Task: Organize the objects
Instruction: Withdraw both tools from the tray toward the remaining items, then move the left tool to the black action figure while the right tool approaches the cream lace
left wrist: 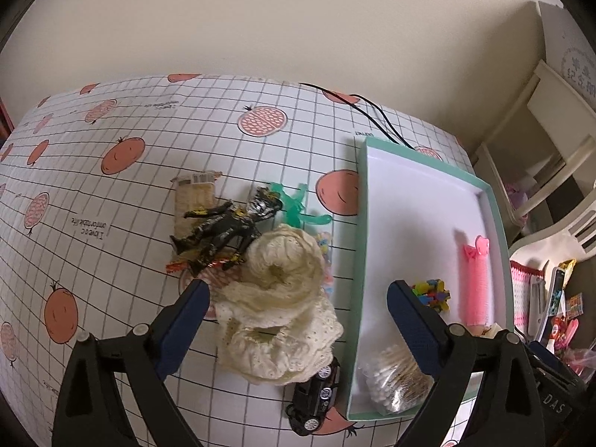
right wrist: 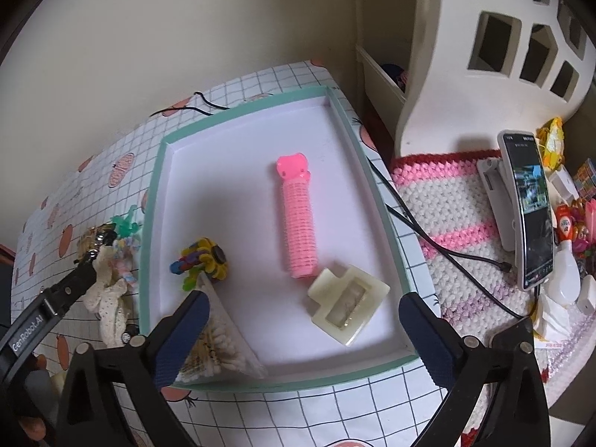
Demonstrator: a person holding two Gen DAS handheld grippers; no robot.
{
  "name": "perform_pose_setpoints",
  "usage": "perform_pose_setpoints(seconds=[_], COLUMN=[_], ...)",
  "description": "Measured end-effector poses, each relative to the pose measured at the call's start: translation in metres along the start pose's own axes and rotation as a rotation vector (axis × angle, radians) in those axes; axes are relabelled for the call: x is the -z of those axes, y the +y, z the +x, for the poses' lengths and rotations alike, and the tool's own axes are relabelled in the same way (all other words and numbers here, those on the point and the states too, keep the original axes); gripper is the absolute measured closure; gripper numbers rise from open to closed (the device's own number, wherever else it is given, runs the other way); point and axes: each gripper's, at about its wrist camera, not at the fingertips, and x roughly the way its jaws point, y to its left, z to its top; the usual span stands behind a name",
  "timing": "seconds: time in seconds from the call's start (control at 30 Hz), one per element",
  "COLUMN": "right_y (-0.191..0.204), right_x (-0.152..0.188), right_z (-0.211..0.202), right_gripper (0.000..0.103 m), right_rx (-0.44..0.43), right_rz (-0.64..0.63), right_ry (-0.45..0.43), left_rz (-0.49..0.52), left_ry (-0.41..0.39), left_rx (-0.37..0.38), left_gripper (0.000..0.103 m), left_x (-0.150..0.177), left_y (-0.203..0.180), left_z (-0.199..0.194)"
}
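"GenRobot.AI" marks the left gripper (left wrist: 296, 300), spread empty over cream lace fabric (left wrist: 277, 309) just left of the mint-rimmed tray (right wrist: 387, 223). Right gripper (right wrist: 303, 307) gapes above the tray's ribbed pink roller (right wrist: 298, 223).

pink roller (right wrist: 298, 223), mint tray (right wrist: 158, 186), cream lace (left wrist: 279, 298)

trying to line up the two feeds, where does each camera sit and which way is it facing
Left wrist: on the left gripper, looking down along its open jaws at the cream lace cloth, dark action figure and black toy car.
Right wrist: on the right gripper, jaws open, looking down into the green tray; the left gripper enters at the left edge.
Shared: the tray, pink hair roller, cotton swab bag, lace cloth.
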Motion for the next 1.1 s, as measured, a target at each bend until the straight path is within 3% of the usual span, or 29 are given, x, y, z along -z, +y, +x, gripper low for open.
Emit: perform_pose_setpoints(seconds=[0.4, 0.7, 1.1], right_y=[0.055, 0.1, 0.147], right_x=[0.0, 0.009, 0.024], right_z=[-0.008, -0.004, 0.013], right_gripper=[0.0, 0.0, 0.001], right_rx=[-0.081, -0.126, -0.161], right_rz=[-0.109, -0.179, -0.275], right_ry=[-0.03, -0.017, 0.042], left_rz=[-0.109, -0.177, -0.163], left_ry=[-0.021, -0.024, 0.043], left_rx=[-0.071, -0.083, -0.033], left_gripper=[0.007, 0.007, 0.007], left_x=[-0.017, -0.023, -0.024], left_y=[0.063, 0.107, 0.124], left_z=[-0.012, -0.015, 0.0])
